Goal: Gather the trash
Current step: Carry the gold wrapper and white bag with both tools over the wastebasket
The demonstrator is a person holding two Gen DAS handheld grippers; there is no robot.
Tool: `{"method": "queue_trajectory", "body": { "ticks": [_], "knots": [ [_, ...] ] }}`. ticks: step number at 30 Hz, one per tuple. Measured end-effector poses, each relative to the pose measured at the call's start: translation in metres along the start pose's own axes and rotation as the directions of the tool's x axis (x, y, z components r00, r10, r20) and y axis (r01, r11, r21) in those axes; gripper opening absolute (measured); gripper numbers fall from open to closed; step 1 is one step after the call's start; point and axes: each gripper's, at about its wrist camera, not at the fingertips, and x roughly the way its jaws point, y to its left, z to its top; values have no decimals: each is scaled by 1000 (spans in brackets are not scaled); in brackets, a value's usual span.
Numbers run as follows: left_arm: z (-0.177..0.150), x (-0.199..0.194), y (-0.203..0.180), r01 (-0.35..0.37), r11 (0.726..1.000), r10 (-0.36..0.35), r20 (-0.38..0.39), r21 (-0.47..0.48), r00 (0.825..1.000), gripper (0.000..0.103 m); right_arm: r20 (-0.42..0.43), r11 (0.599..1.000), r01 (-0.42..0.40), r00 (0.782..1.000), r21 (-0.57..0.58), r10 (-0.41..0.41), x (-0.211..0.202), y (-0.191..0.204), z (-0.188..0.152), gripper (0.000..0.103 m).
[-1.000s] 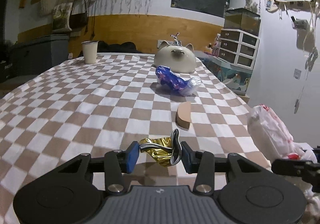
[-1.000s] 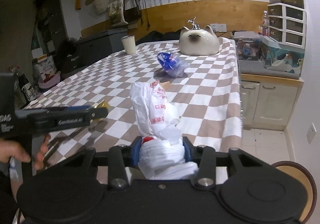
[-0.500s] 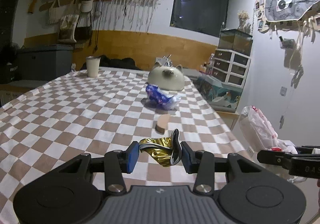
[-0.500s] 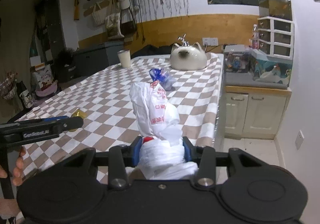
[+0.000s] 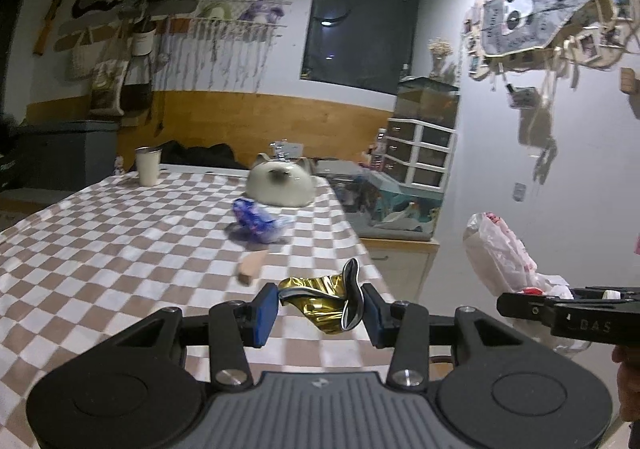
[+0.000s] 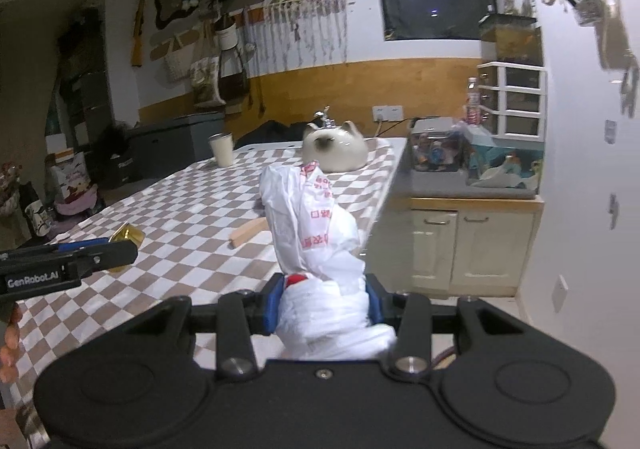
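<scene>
My left gripper (image 5: pixel 318 313) is shut on a crumpled gold foil wrapper (image 5: pixel 320 297) and holds it in the air above the checkered table (image 5: pixel 100 249). The wrapper also shows in the right wrist view (image 6: pixel 128 235). My right gripper (image 6: pixel 320 305) is shut on a white plastic trash bag (image 6: pixel 308 225) with red print, held up off the table's right edge; the bag also shows in the left wrist view (image 5: pixel 500 253). A blue wrapper (image 5: pixel 256 219) and a small wooden block (image 5: pixel 250 269) lie on the table.
A cat-shaped white ceramic pot (image 5: pixel 280 185) and a cream cup (image 5: pixel 148 167) stand at the table's far end. A low cabinet (image 6: pixel 472 245) with clutter and white drawers (image 6: pixel 516 101) stand right of the table. A grey bin (image 5: pixel 60 157) stands far left.
Both grippers have risen and drawn back from the table, keeping their holds. The table now sits lower and farther in both views, and the bag is off the table's right edge.
</scene>
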Motion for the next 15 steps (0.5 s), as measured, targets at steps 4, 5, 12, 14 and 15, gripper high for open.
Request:
{"method": "queue_trajectory", "body": {
  "ticks": [4,5,12,14,15],
  "knots": [
    [-2,1,-27,27,999,-27,-5,19,1000,45,7,999,38,999,5,-38,-17,-20,-2,43],
    [-3,2,-34,34,999,-34,-7,24,999,45,8,999,47,999,7,-47,-21,-25,-3,43],
    [-10,9,-84,92,995,-91,-17,50,996,45,6,993,112,994,28,-113,-46,-70,-14,43],
    [-13,13,-99,113,992,-111,-21,59,994,45,3,991,129,992,33,-129,-52,-82,-18,43],
    [-14,15,-107,121,991,-120,-22,64,993,45,1,990,136,991,34,-136,-54,-88,-19,43]
  ]
}}
